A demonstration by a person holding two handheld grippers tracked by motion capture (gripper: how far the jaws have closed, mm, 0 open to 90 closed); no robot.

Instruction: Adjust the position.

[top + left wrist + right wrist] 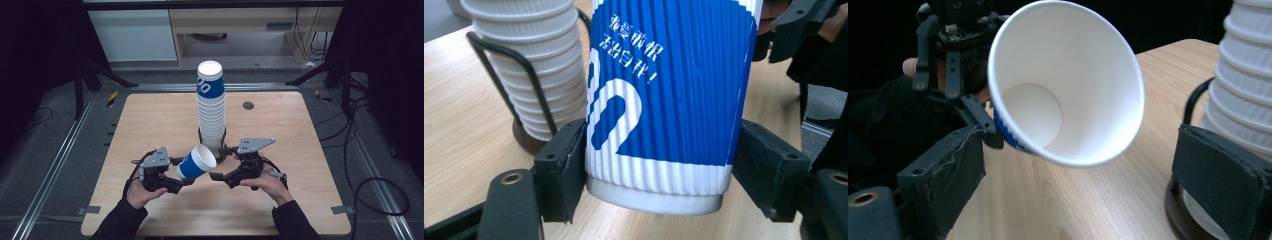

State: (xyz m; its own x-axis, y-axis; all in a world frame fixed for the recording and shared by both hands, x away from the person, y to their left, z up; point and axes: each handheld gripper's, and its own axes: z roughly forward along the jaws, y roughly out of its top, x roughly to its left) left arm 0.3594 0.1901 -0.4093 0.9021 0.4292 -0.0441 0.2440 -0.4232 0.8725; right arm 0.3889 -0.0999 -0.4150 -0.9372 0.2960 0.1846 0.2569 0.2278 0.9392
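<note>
Blue-and-white paper cup (664, 100) clamped near its base by left gripper (172, 172).
Tilted, mouth toward wide-open, empty right gripper (220, 162); ready for the cup stack (211, 107).

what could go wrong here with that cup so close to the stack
1. The left gripper clamps the blue cup only near its base, tilted with its mouth up toward the right gripper; a firmer squeeze could dent the paper or let it slip.
2. The tall cup stack stands in a thin wire holder right behind both grippers; a bump from the open right gripper could probably tip it.
</note>
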